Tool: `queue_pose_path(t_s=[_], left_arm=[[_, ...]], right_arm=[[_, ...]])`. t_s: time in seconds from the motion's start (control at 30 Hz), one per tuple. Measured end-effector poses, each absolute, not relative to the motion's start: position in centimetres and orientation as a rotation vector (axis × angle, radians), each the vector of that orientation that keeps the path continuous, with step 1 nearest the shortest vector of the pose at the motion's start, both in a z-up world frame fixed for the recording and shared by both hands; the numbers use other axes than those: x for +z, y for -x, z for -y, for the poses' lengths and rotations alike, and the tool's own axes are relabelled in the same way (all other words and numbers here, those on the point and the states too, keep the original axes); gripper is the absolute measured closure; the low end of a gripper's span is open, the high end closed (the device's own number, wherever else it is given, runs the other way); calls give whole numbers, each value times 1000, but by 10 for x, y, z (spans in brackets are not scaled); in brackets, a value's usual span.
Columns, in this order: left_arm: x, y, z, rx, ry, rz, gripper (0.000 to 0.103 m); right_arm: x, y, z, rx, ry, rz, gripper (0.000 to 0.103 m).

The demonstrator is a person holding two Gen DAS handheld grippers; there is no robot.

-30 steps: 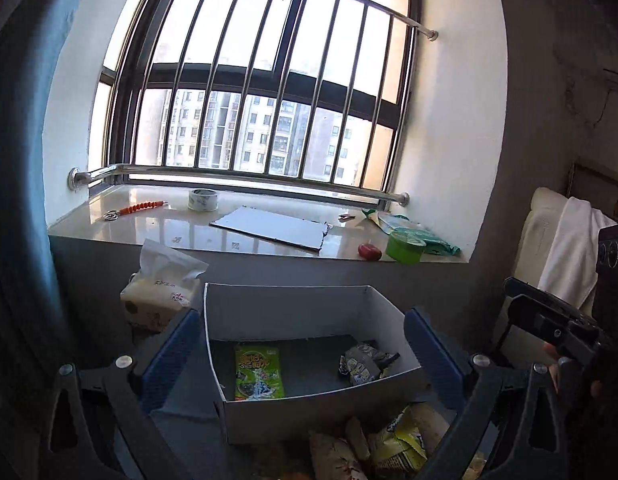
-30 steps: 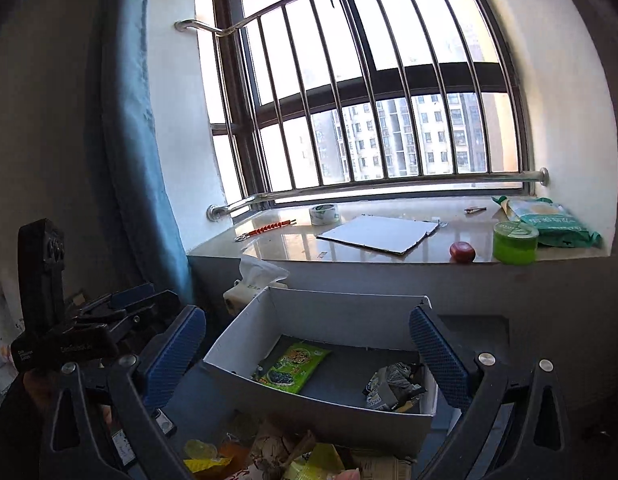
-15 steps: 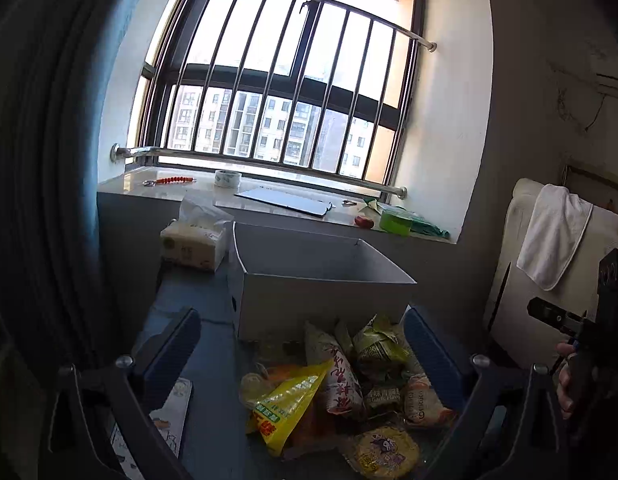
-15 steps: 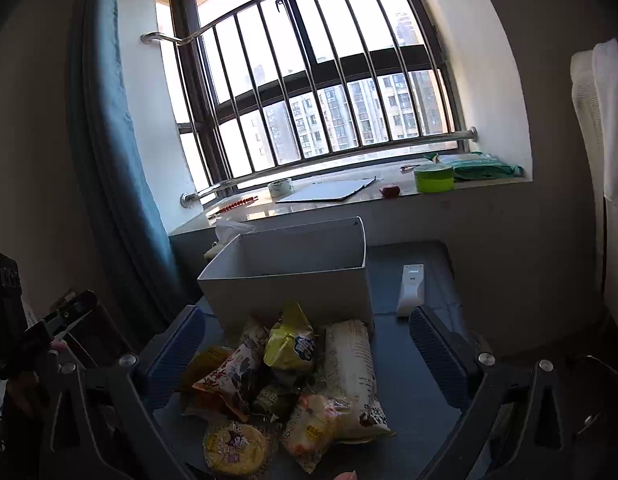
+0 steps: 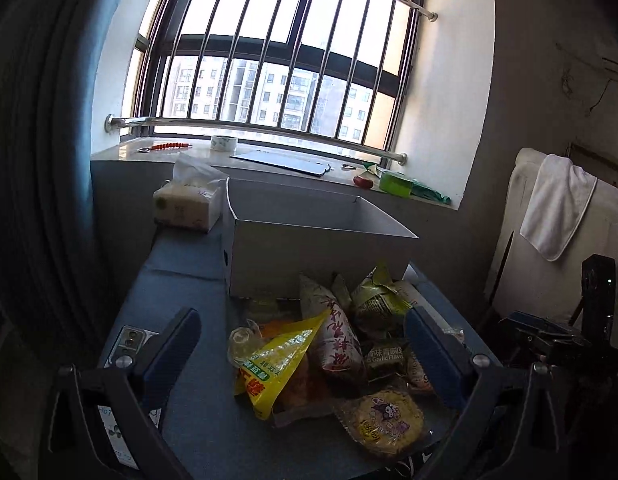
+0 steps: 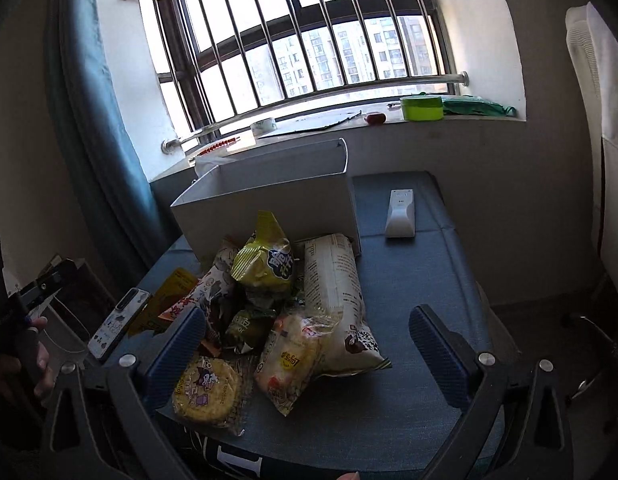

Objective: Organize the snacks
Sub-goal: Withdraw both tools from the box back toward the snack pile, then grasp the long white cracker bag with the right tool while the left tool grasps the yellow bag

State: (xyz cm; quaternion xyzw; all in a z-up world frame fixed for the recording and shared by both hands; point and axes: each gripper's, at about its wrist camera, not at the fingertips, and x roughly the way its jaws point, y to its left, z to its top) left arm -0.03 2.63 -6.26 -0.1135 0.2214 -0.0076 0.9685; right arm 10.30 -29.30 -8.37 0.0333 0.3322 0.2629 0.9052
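A pile of snack packets (image 5: 333, 352) lies on the blue table in front of a white open box (image 5: 309, 236). It holds a yellow packet (image 5: 277, 364), a red-and-white packet (image 5: 335, 336), a green bag (image 6: 265, 264) and a round yellow pastry (image 6: 207, 390). The box (image 6: 269, 200) and a long white packet (image 6: 335, 296) show in the right wrist view. My left gripper (image 5: 301, 356) is open and empty, above the pile. My right gripper (image 6: 305, 356) is open and empty, above the pile's near side.
A tissue box (image 5: 187, 206) stands left of the white box. A phone (image 5: 127, 340) lies at the table's left edge. A white remote (image 6: 400, 214) lies right of the box. The windowsill holds tape (image 5: 223, 143), a green tub (image 6: 422, 107) and a board.
Both grippers have pulled back from over the box towards the near side of the table. The box interior is out of sight and the snack pile now lies between the fingers.
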Motion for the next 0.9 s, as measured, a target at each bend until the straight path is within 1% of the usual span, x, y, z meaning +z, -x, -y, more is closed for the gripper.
queue_pose_path(t_s=[0.13,0.37,0.53,0.67,0.7,0.73,0.77,0.83,0.9], left_arm=[[-66,-3,-25,-16,231,-461,0],[-69,-3,-30,-9,239,-469,0],[-76,-7,-34,6,246,-491,0],[-83,-12,-36,11,251,-517,0],[-84,-12,-37,11,251,-519,0],[-86,-13,-37,10,253,-524,0],[-87,-15,-37,10,255,-533,0],[-91,-16,-38,11,253,-543,0],[-94,-17,-38,14,250,-554,0]], right_arm=[[-96,-120,284,566,-68,-743,0],[-123,-184,271,573,-112,-877,0],[-140,-223,249,558,10,-974,0],[-154,-234,234,526,97,-1049,0],[-157,-235,232,531,103,-1057,6],[-161,-236,229,536,122,-1072,32],[-165,-236,226,545,144,-1100,52],[-162,-234,229,528,141,-1073,62],[-156,-231,232,522,154,-1058,65]])
